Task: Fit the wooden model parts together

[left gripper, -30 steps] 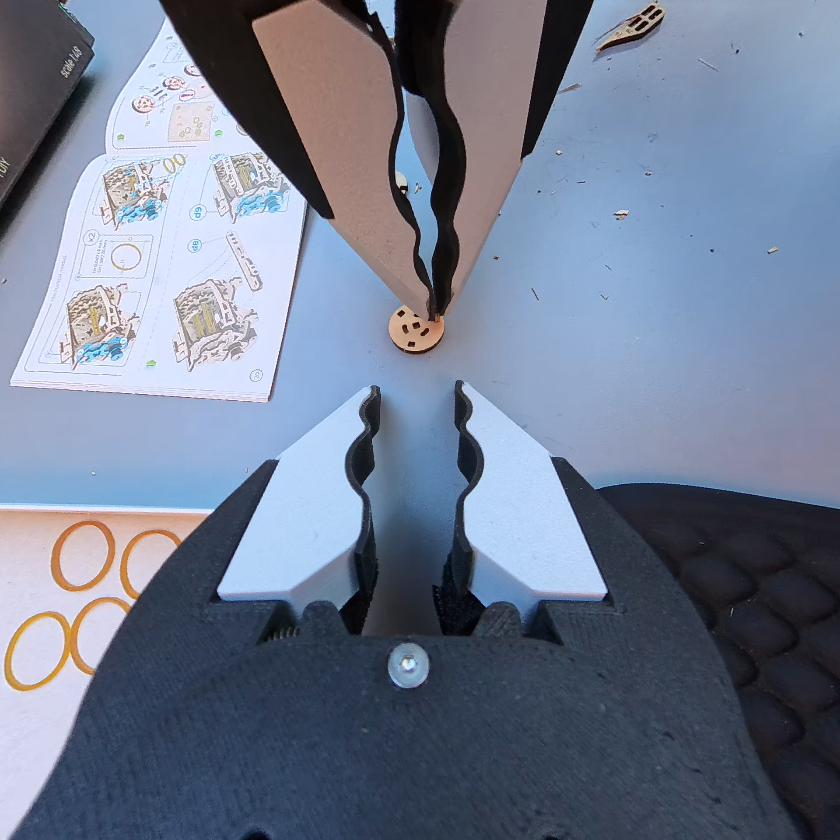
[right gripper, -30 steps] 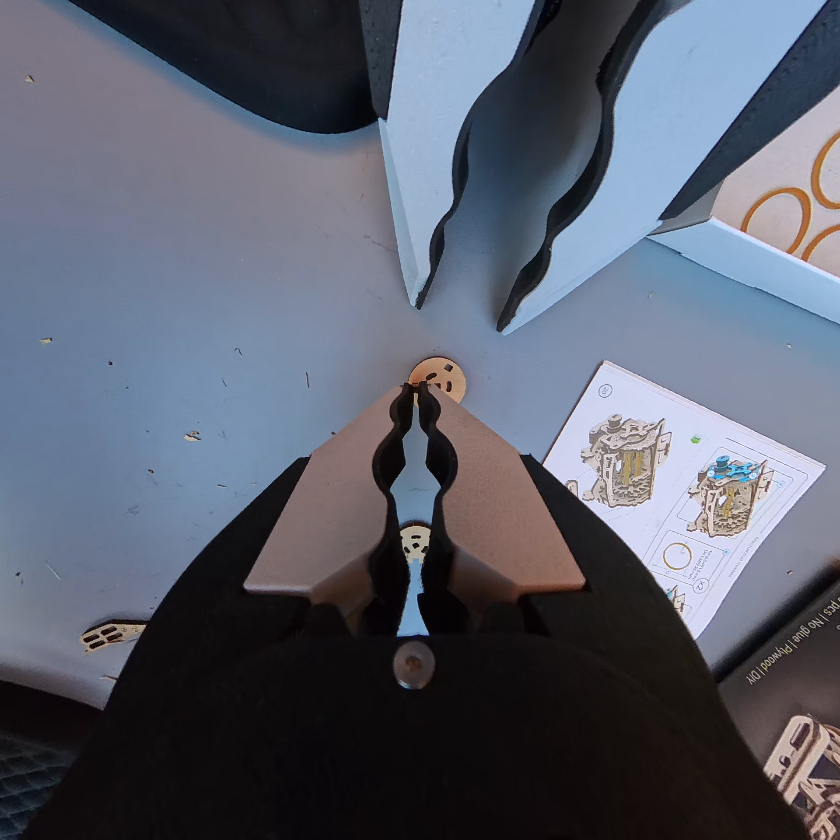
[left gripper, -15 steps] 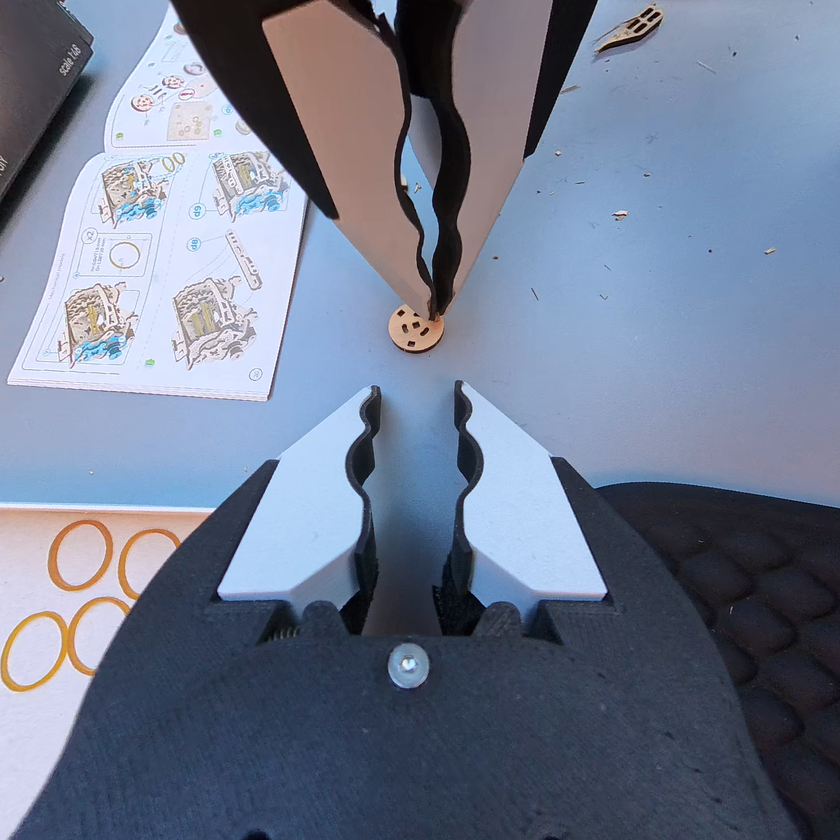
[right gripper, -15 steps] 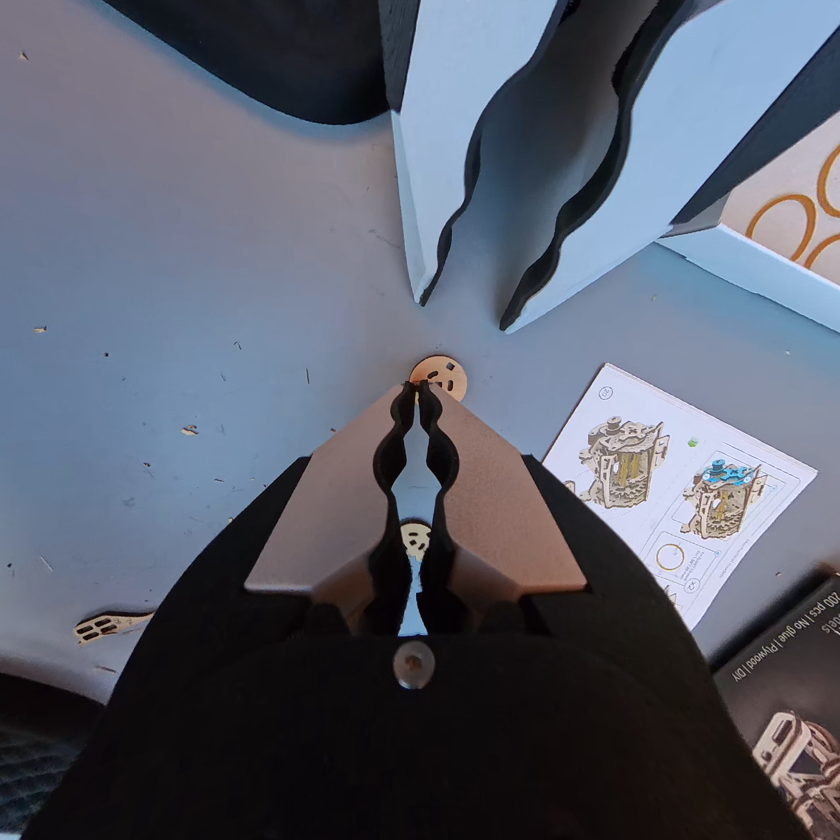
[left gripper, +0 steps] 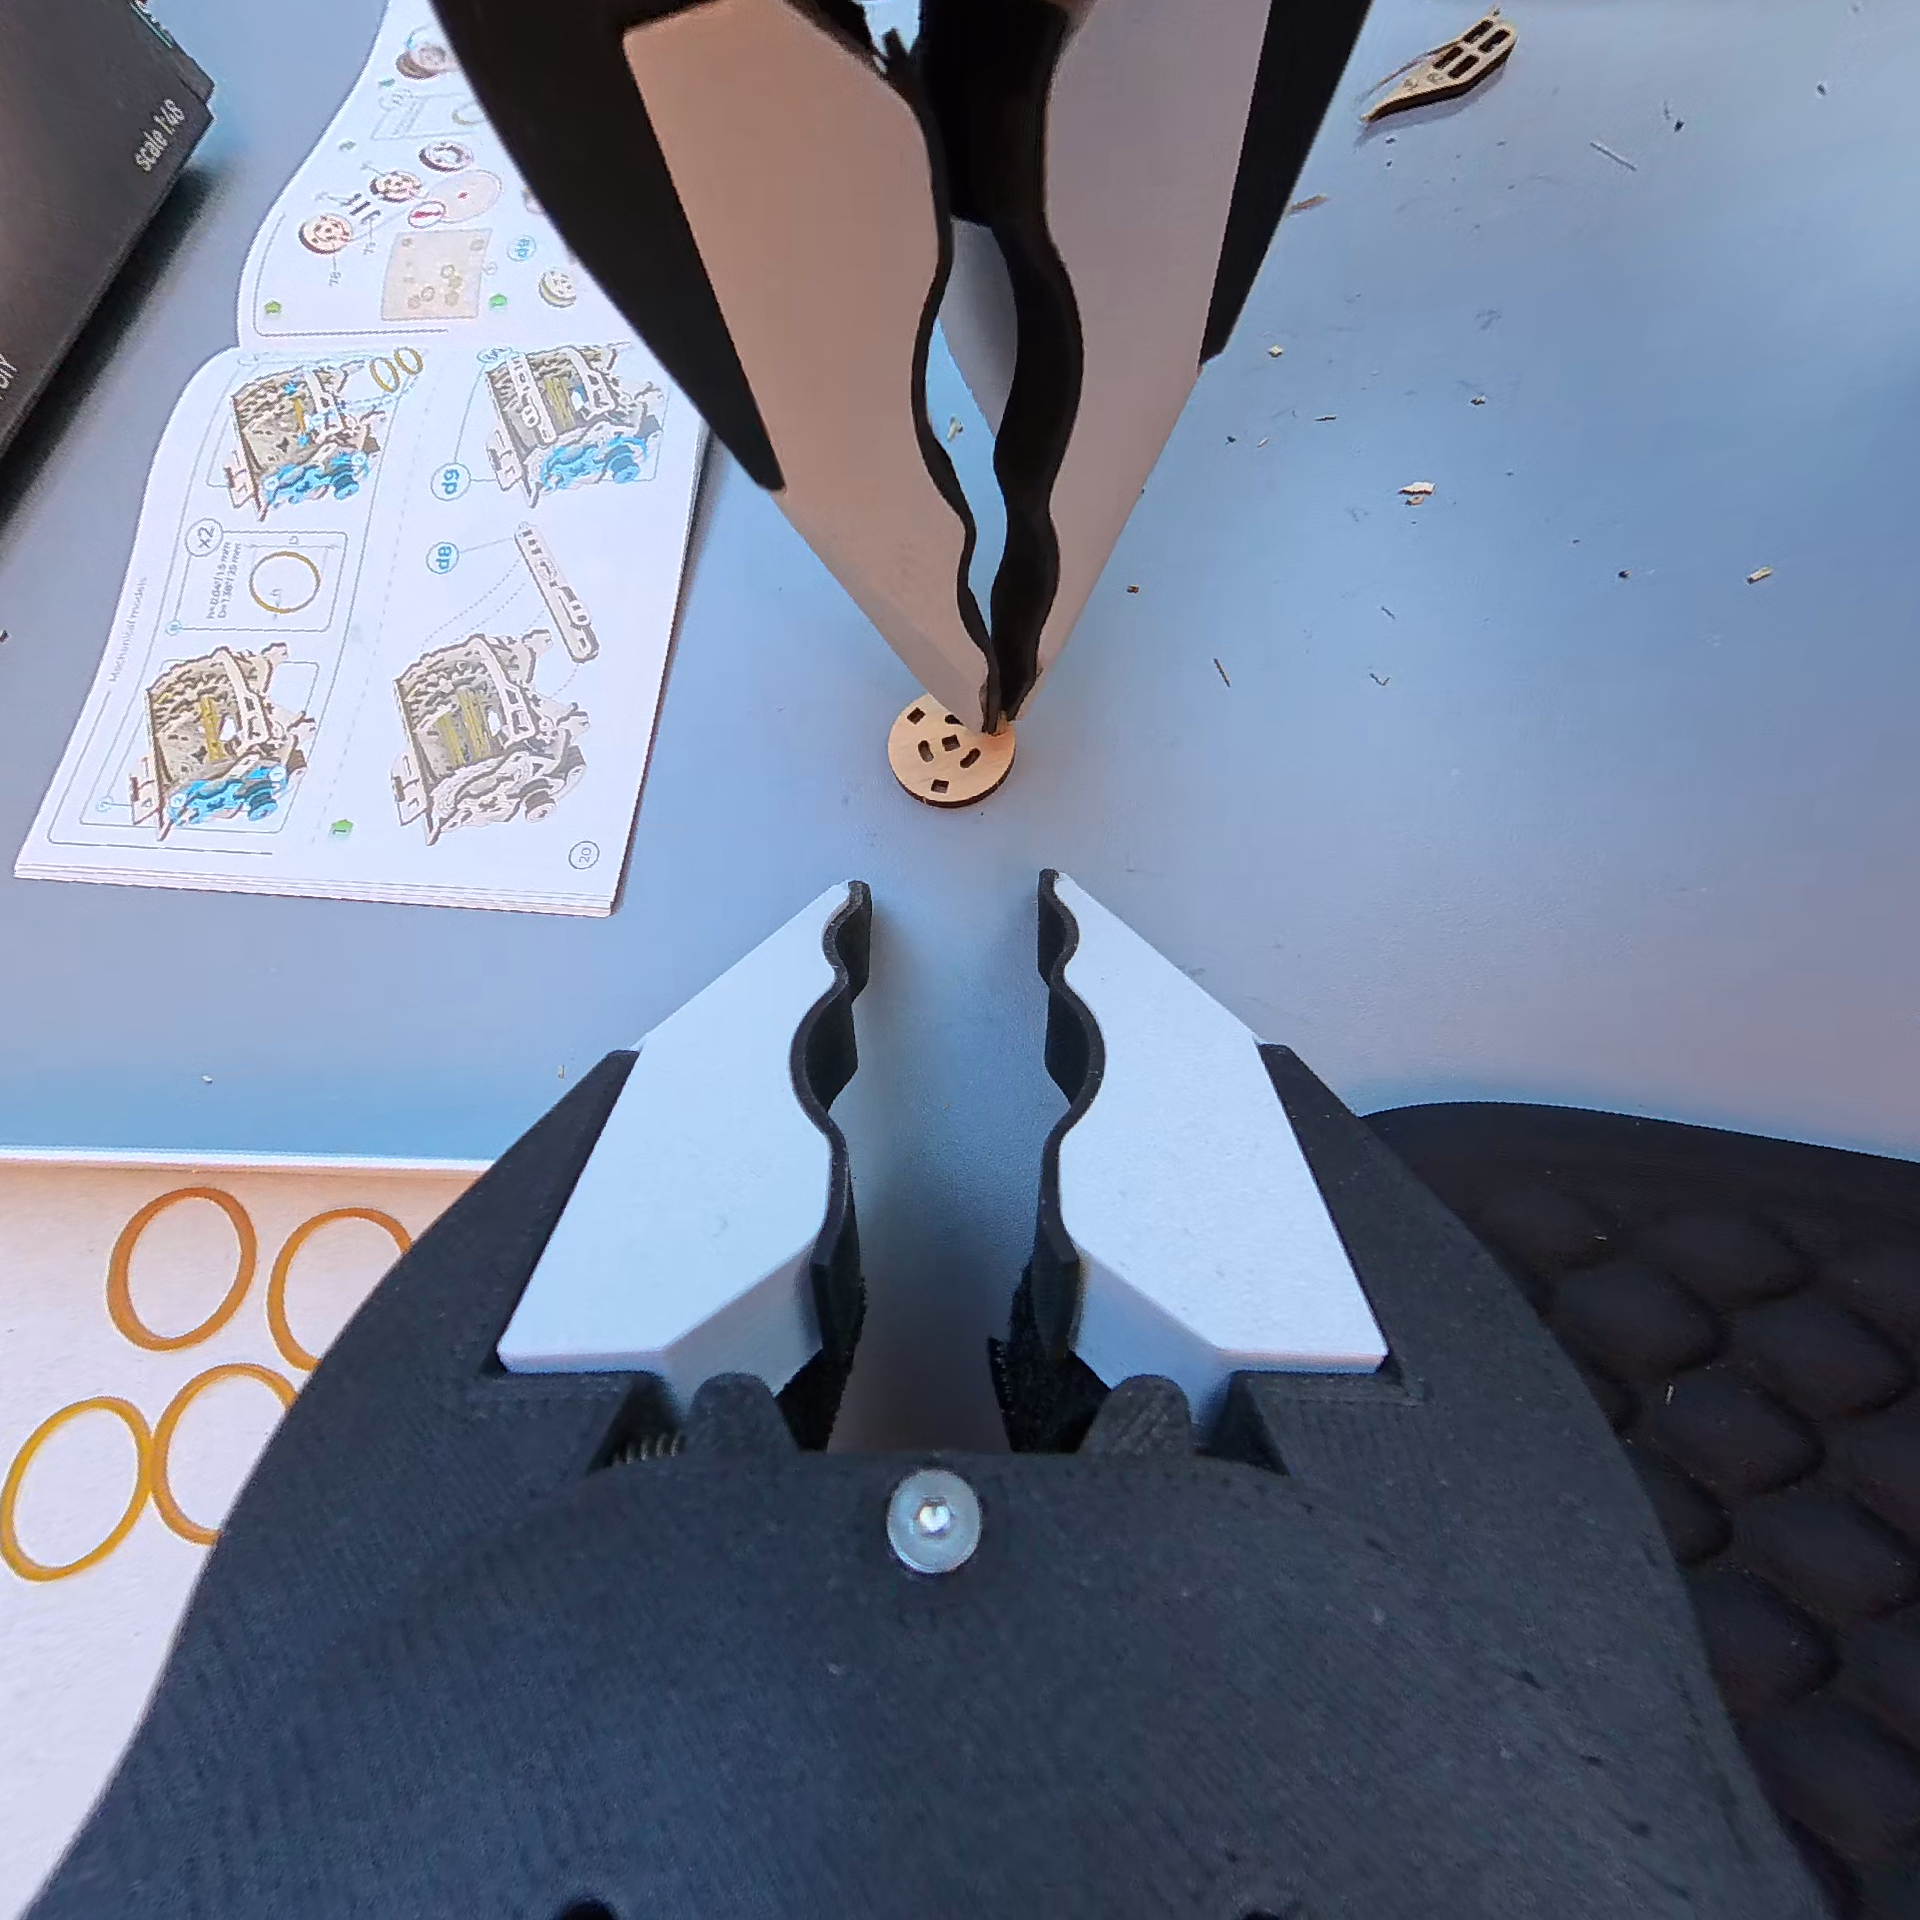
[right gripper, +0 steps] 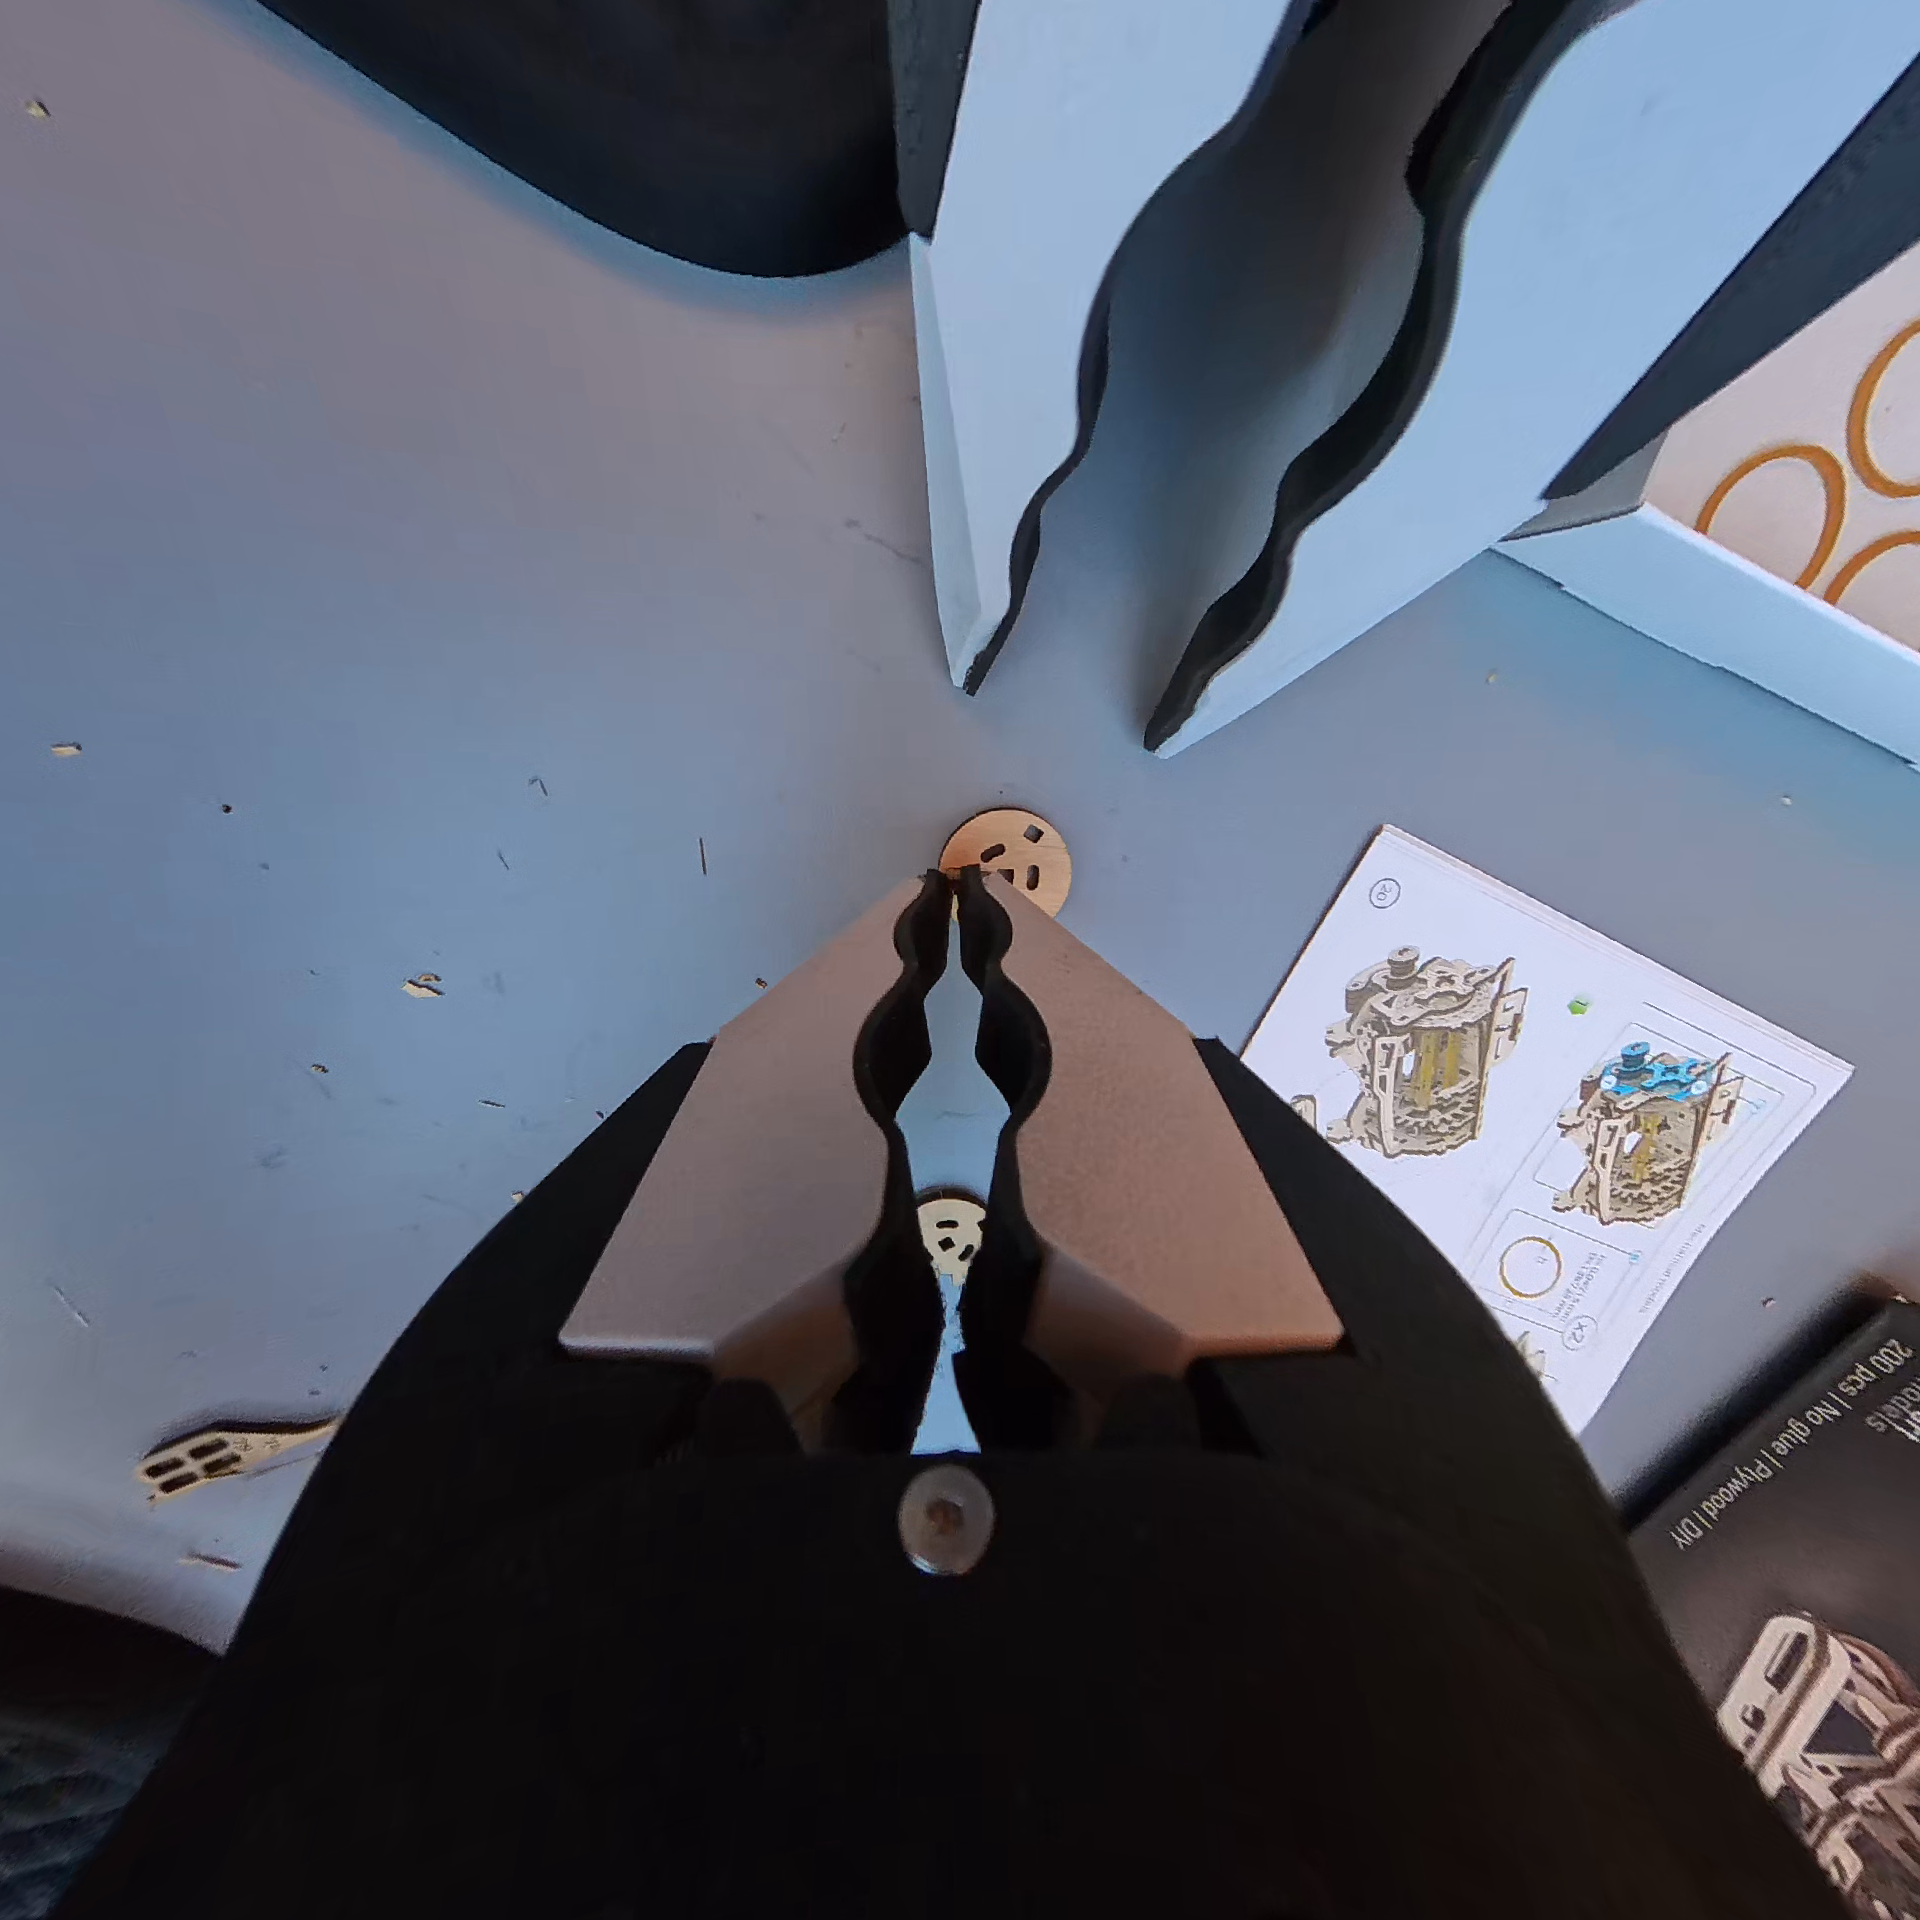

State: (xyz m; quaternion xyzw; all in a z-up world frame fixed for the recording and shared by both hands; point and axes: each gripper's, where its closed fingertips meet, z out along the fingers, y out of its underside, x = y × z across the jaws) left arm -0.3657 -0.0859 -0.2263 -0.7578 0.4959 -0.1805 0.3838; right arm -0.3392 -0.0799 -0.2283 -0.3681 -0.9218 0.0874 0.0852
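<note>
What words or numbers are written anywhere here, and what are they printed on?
I don't quote writing, so here is only what carries it.
Black box: white lettering along its edge, readable.
Instruction booklet: small circled step labels, a page number and fine print beside the drawings; the fine print is too small to read.
Wooden disc: no writing, only cut slots.

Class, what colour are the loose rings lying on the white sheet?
Orange-yellow rings, clearest in the left wrist view.

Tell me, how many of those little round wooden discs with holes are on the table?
2. One wooden disc lies under the right gripper tips; a second disc shows through the gap between its fingers, nearer its body. Others may be hidden beneath the grippers.
</note>
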